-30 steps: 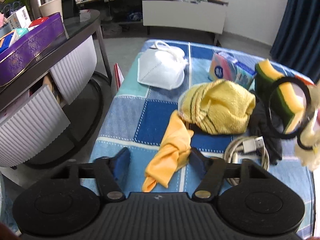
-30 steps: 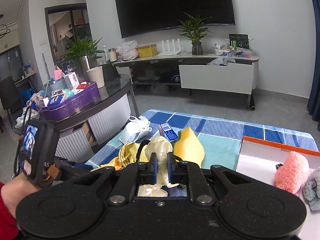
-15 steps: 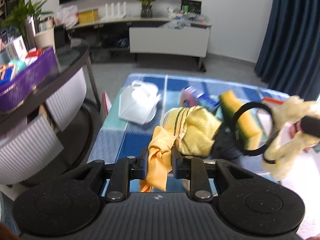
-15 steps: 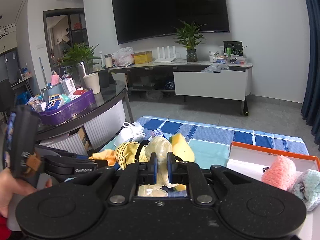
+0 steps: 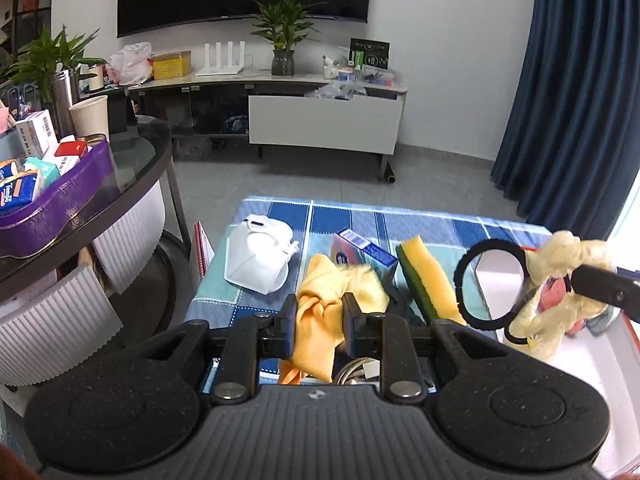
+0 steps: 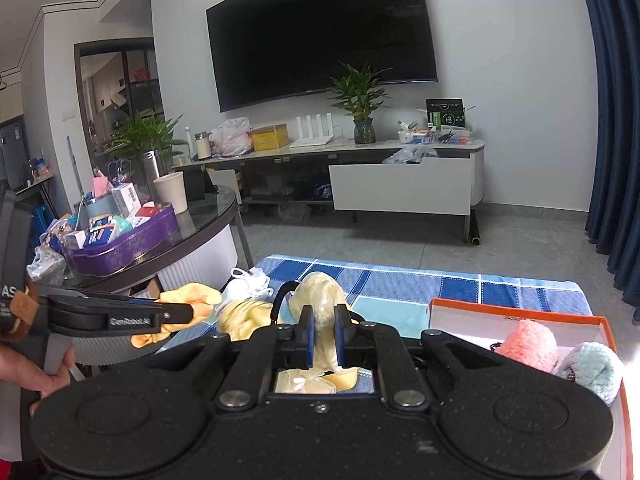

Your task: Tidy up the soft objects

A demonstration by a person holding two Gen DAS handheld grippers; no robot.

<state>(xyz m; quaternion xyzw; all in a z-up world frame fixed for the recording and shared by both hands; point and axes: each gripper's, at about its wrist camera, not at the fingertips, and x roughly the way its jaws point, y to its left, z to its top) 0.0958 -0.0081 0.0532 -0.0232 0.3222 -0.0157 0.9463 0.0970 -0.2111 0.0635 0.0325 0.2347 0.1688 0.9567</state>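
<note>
My left gripper (image 5: pixel 319 326) is shut on an orange cloth (image 5: pixel 316 312) and holds it above the blue checked mat (image 5: pixel 360 220). My right gripper (image 6: pixel 323 334) is shut on a cream scrunchie (image 6: pixel 318 296) with a black hair band, also seen in the left wrist view (image 5: pixel 560 280). It hangs over the orange-rimmed white box (image 6: pixel 516 314), which holds a pink pompom (image 6: pixel 528 344) and a light blue pompom (image 6: pixel 592 368). A yellow towel (image 6: pixel 244 316), a white face mask (image 5: pixel 256 258) and a yellow-green sponge (image 5: pixel 428 280) lie on the mat.
A small blue box (image 5: pixel 360 246) and a white cable (image 5: pixel 356 370) lie on the mat. A round glass table (image 5: pixel 132 168) with a purple tray (image 5: pixel 52 204) stands to the left. A TV cabinet (image 5: pixel 320 120) is at the back.
My left gripper closed on the orange cloth and lifted it off the mat. My right gripper carried the scrunchie right, towards the box.
</note>
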